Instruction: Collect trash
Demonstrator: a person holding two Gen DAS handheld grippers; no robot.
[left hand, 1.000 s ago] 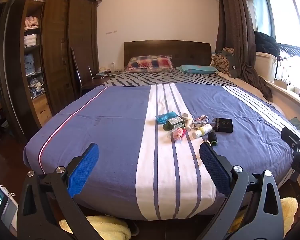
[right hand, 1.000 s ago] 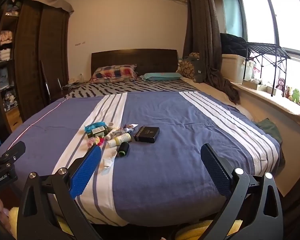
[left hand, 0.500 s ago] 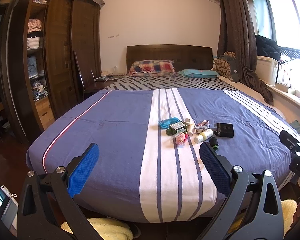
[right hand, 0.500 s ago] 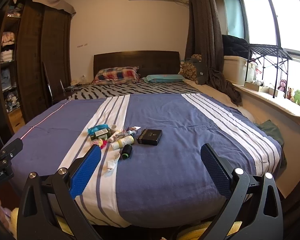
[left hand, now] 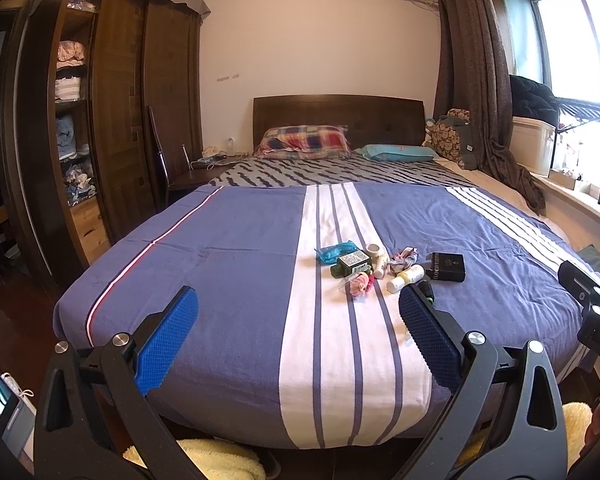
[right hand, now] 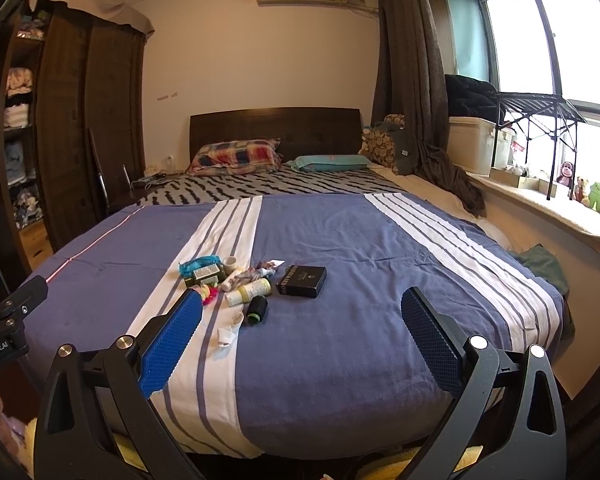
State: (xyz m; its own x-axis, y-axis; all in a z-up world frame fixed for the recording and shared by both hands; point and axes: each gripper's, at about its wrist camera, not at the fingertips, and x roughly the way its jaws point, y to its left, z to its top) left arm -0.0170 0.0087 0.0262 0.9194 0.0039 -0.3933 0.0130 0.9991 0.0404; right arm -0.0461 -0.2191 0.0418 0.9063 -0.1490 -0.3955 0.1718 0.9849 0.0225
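Observation:
A pile of small trash lies on the bed's white stripe: a black box (left hand: 446, 266) (right hand: 301, 281), a pale bottle (left hand: 405, 278) (right hand: 248, 292), a green box (left hand: 352, 262), a blue wrapper (left hand: 334, 251) (right hand: 199, 263), a pink crumpled piece (left hand: 361, 284), a dark cylinder (right hand: 257, 309) and white scraps (right hand: 230, 330). My left gripper (left hand: 298, 338) is open and empty, held back from the foot of the bed. My right gripper (right hand: 302, 340) is open and empty, also short of the pile.
The bed (left hand: 228, 264) has a blue and white striped cover, pillows (left hand: 304, 142) and a dark headboard. A wooden wardrobe (left hand: 112, 120) stands left. A windowsill (right hand: 540, 200) with boxes and toys runs along the right. Yellow fluffy mats (left hand: 216, 460) lie on the floor below.
Both grippers have drawn back and tilted up a little, so the bed and pile sit lower and farther in view. Both stay open.

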